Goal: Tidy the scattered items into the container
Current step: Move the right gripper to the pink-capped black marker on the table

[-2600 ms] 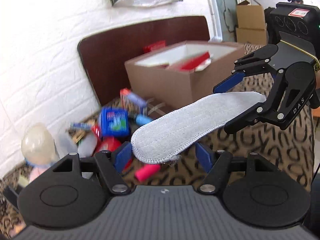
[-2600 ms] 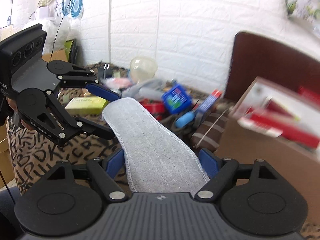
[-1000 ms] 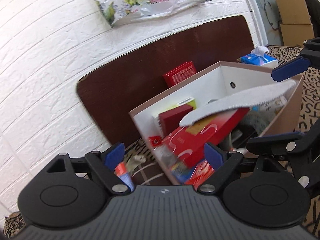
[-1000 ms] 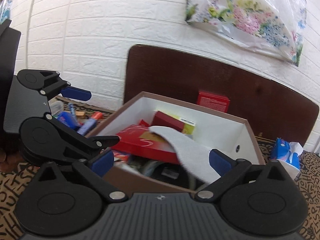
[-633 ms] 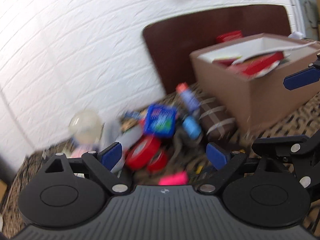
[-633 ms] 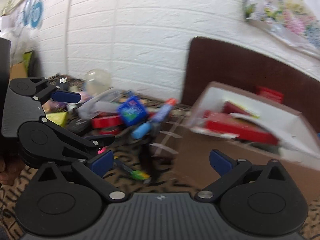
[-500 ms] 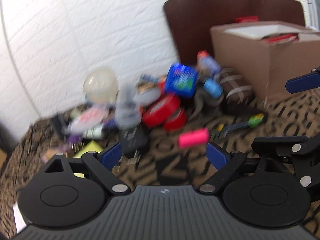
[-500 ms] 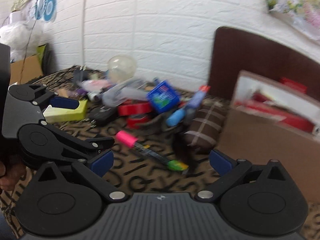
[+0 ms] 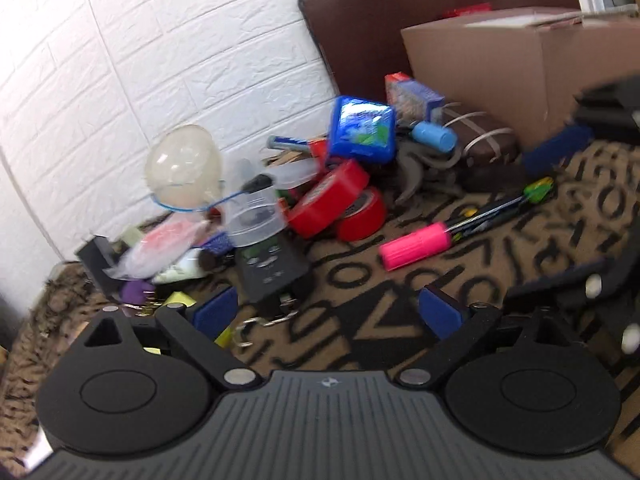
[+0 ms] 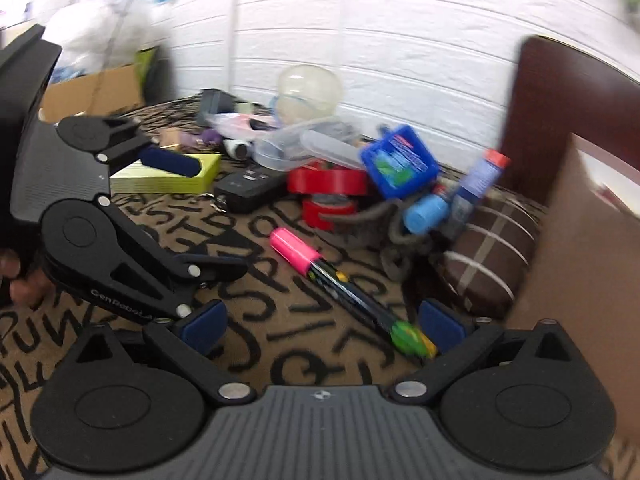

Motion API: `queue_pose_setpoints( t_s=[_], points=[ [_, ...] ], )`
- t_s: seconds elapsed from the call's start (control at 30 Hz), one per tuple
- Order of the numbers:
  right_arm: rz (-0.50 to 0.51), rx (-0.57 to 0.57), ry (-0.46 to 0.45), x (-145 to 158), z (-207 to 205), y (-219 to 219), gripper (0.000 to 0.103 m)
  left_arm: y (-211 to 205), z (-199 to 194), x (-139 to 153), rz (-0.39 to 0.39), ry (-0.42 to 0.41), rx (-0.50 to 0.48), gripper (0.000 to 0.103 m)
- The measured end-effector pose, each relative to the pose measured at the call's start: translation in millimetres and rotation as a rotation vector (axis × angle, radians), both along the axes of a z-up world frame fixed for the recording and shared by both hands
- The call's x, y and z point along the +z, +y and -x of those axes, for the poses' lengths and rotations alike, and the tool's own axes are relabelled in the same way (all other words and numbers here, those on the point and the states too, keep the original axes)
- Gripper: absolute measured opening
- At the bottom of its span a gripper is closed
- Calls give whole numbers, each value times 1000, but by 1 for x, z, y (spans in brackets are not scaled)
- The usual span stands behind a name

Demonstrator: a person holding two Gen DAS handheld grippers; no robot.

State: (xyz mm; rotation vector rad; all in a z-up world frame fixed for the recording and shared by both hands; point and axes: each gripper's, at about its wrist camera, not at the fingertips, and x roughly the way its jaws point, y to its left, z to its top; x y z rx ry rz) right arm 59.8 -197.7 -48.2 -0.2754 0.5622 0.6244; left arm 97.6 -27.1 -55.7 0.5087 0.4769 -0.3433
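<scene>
The brown cardboard box [image 9: 520, 68] stands at the right against a dark headboard; it also shows at the right edge of the right wrist view [image 10: 592, 240]. Scattered items lie on the patterned cloth: a pink-capped marker bundle [image 9: 416, 245] [image 10: 296, 249], red tape rolls [image 9: 332, 200] [image 10: 328, 184], a blue packet [image 9: 362, 130] [image 10: 400, 162], a black remote [image 9: 270, 272] [image 10: 250, 186]. My left gripper [image 9: 326, 312] is open and empty, low over the cloth before the remote. My right gripper [image 10: 322, 326] is open and empty, just above the marker bundle's green end [image 10: 408, 336].
A clear dome [image 9: 182, 168], clear plastic tubs [image 9: 252, 220], a brown striped pouch [image 9: 484, 144] [image 10: 488, 256], a blue-capped tube [image 10: 426, 212] and a yellow-green box [image 10: 168, 178] lie in the pile. A white brick wall [image 9: 160, 60] backs it.
The grey insole was carried between both grippers to the box and let go inside it. Both grippers then swung back left to the pile and came down closer to the cloth.
</scene>
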Motion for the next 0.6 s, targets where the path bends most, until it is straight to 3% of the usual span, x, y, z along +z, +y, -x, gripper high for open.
queue_pose_setpoints(
  t_s=[0.17,0.27,0.37,0.6],
  points=[
    [39,213,108,-6,-29,25,103,36,7,4,37,33,71,101],
    [-6,343,199,-5,-34,34,103,55,14,5,57,38,94,102],
    [36,412,186,-4,-19,44,103,66,21,6,90,36,61,102],
    [33,485,125,-7,10,59,103,61,26,2,81,23,0,103]
  ],
)
